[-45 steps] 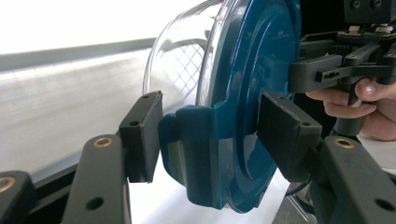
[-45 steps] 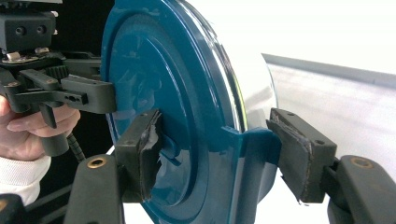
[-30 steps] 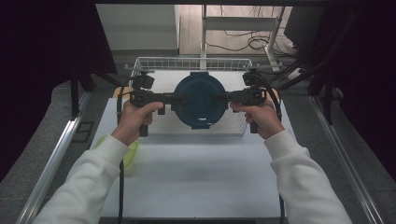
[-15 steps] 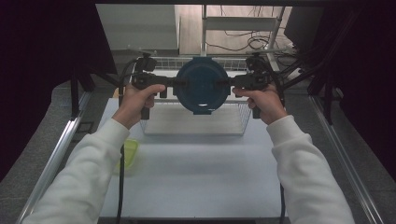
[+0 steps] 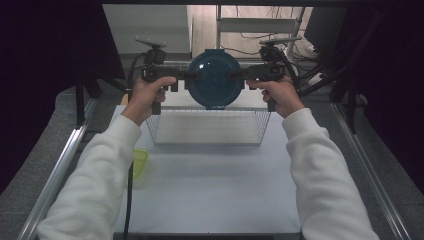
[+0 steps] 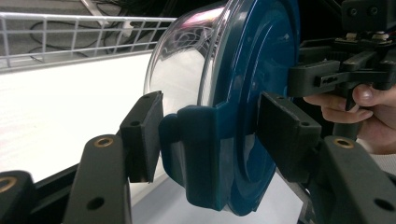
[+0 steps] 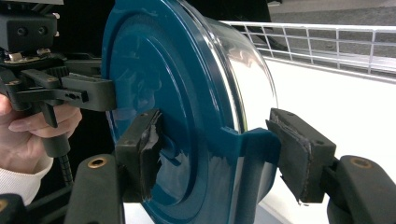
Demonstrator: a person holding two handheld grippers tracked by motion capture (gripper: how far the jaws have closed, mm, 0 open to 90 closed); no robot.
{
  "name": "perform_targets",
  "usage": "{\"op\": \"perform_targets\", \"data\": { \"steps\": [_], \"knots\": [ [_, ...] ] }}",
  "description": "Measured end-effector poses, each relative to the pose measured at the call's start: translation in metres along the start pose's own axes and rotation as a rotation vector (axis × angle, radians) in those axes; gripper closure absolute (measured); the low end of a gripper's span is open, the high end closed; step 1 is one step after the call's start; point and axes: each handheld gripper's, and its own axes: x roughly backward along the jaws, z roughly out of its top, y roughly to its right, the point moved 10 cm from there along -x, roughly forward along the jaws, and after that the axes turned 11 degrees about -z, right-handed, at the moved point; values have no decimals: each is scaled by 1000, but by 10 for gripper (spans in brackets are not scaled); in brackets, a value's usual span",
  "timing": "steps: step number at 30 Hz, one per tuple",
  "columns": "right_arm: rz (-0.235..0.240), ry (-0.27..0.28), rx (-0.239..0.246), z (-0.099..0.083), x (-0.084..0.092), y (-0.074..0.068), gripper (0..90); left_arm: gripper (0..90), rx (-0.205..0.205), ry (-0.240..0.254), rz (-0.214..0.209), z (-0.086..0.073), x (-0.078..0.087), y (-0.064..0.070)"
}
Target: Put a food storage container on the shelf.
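Now the round container (image 5: 215,80) hangs in the air above the far edge of the wire basket (image 5: 210,127), tipped on its side so its dark teal lid faces the person. That lid is hard, glossy plastic with raised concentric rings and a squared clip tab on each side; behind it the bowl is clear and smooth, domed, catching pale reflections in both gripper views. The left hand-held gripper (image 5: 192,76) holds the container at one tab, its black padded jaws set about the tab and lid rim, as the left gripper view (image 6: 205,140) shows from close up. The right hand-held gripper (image 5: 239,75) holds the opposite tab in the same way, its grey pads worn and frayed at the edges in the right gripper view (image 7: 219,154). Both sets of jaws stand partly wide, stopped by the container between them.

Below the container, the basket is thin white wire in a rectangular grid, sitting on the matte white table (image 5: 215,195). Near the basket's left corner, a small yellow-green object (image 5: 139,162) lies on the table, partly hidden by the left sleeve (image 5: 95,175). Beyond the basket, cables and a chair stand on the floor.

Compared with a second ago, the container has risen: earlier it sat low over the basket's interior, and it is now lifted clear of the rim and carried toward the far side, with both hands higher.
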Motion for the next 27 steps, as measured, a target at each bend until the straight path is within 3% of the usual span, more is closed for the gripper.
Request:
{"op": "perform_targets", "data": {
  "steps": [12,17,27],
  "knots": [
    [1,-54,-54,-1,-28,21,361,420,56,-27,0,-3,-15,-33],
    [-5,-52,-82,3,-33,27,362,412,81,-1,-4,2,-19,-40],
    [4,-58,-212,9,-46,40,355,404,166,49,-21,8,-26,-56]
  ]
}}
